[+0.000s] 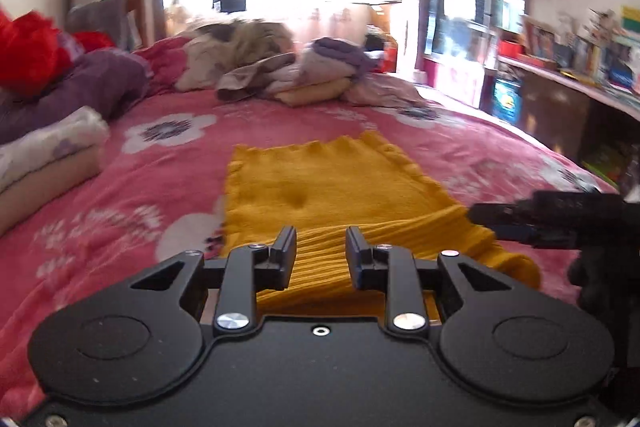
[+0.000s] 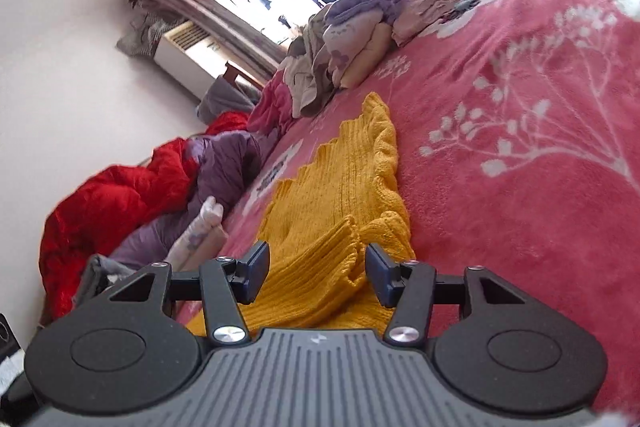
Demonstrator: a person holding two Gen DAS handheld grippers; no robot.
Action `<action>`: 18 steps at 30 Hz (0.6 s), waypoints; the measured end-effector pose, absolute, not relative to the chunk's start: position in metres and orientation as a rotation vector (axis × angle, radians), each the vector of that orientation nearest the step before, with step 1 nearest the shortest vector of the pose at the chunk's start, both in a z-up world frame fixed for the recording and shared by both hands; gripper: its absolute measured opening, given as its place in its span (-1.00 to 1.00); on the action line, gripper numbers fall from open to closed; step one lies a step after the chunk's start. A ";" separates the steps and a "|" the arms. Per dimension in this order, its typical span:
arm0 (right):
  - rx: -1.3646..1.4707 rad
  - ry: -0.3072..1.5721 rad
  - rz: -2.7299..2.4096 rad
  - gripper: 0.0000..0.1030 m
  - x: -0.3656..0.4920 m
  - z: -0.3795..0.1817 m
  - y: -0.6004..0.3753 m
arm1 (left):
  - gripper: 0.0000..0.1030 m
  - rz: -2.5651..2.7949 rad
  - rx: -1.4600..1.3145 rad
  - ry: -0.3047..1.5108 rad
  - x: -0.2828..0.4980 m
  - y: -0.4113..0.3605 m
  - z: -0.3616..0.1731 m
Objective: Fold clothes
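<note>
A: Left wrist view first: what is under the left gripper (image 1: pixel 321 254)?

B: A mustard knit garment (image 1: pixel 328 187), lying flat on the pink floral bedspread (image 1: pixel 120 211). Its near edge is bunched into ribbed folds just in front of the fingers (image 1: pixel 285 251). They stand spread, with fabric showing between them, and they pinch nothing.

A: And the right gripper?

B: In the left wrist view it comes in from the right edge, low over the garment's near right corner (dark and blurred there, so I can't read its fingers from that side). In its own view the right gripper (image 2: pixel 316 271) is released as well: fingers (image 2: pixel 256 269) wide, a raised ribbed fold of the garment between them. Whether the fold touches either finger, I can't say for certain.

A: What else is on the bed?

B: A heap of loose clothes (image 1: pixel 280 71) at the far end, a folded pale stack (image 1: pixel 48 151) at the left, and beyond it a purple quilt (image 1: pixel 76 87) with a red one (image 1: pixel 24 51) behind. Cluttered shelves (image 1: pixel 568 67) run along the right wall.
</note>
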State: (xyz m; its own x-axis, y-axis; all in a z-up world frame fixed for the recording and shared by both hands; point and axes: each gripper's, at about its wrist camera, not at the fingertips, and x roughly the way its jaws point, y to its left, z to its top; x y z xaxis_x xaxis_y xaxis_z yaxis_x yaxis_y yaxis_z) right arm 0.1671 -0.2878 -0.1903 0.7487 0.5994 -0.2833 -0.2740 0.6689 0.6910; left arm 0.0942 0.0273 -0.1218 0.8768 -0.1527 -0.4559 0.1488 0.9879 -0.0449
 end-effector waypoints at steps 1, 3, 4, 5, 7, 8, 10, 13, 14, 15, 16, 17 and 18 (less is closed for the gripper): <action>0.623 0.532 0.514 0.01 0.167 -0.187 -0.281 | -0.51 -0.132 -0.042 0.489 0.096 0.039 -0.125; 0.544 0.537 0.503 -0.29 0.168 -0.182 -0.269 | -0.51 -0.138 -0.128 0.484 0.099 0.057 -0.132; 0.509 0.538 0.494 -0.52 0.168 -0.180 -0.264 | -0.51 -0.153 -0.130 0.503 0.101 0.058 -0.138; 0.476 0.536 0.479 -0.60 0.166 -0.178 -0.261 | -0.52 -0.174 -0.063 0.582 0.107 0.051 -0.150; 0.420 0.530 0.447 -0.90 0.162 -0.175 -0.256 | -0.52 -0.202 0.051 0.655 0.105 0.039 -0.171; 0.415 0.526 0.432 -0.90 0.161 -0.173 -0.257 | -0.52 -0.211 0.089 0.656 0.100 0.034 -0.178; 0.407 0.530 0.414 -0.90 0.159 -0.171 -0.260 | -0.51 -0.223 0.046 0.618 0.092 0.035 -0.165; 0.403 0.527 0.407 -0.90 0.155 -0.173 -0.265 | -0.51 -0.218 -0.038 0.548 0.088 0.042 -0.143; 0.403 0.521 0.406 -0.90 0.154 -0.173 -0.266 | -0.51 -0.211 -0.053 0.522 0.088 0.044 -0.138; 0.402 0.510 0.406 -0.90 0.153 -0.172 -0.265 | -0.51 -0.202 -0.064 0.508 0.091 0.045 -0.136; 0.402 0.498 0.406 -0.90 0.153 -0.170 -0.265 | -0.51 -0.198 -0.072 0.509 0.098 0.045 -0.138; 0.396 0.489 0.406 -0.90 0.152 -0.168 -0.264 | -0.51 -0.194 -0.079 0.510 0.105 0.044 -0.140; 0.377 0.488 0.402 -0.90 0.152 -0.165 -0.262 | -0.51 -0.192 -0.083 0.521 0.111 0.043 -0.145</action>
State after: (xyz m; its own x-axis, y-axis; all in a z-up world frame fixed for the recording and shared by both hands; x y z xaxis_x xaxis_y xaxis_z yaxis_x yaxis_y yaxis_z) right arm 0.1524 -0.2622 -0.1651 0.8091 0.4548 -0.3723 -0.2789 0.8546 0.4380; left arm 0.1109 0.0430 -0.1453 0.8499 -0.2036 -0.4861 0.1613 0.9786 -0.1280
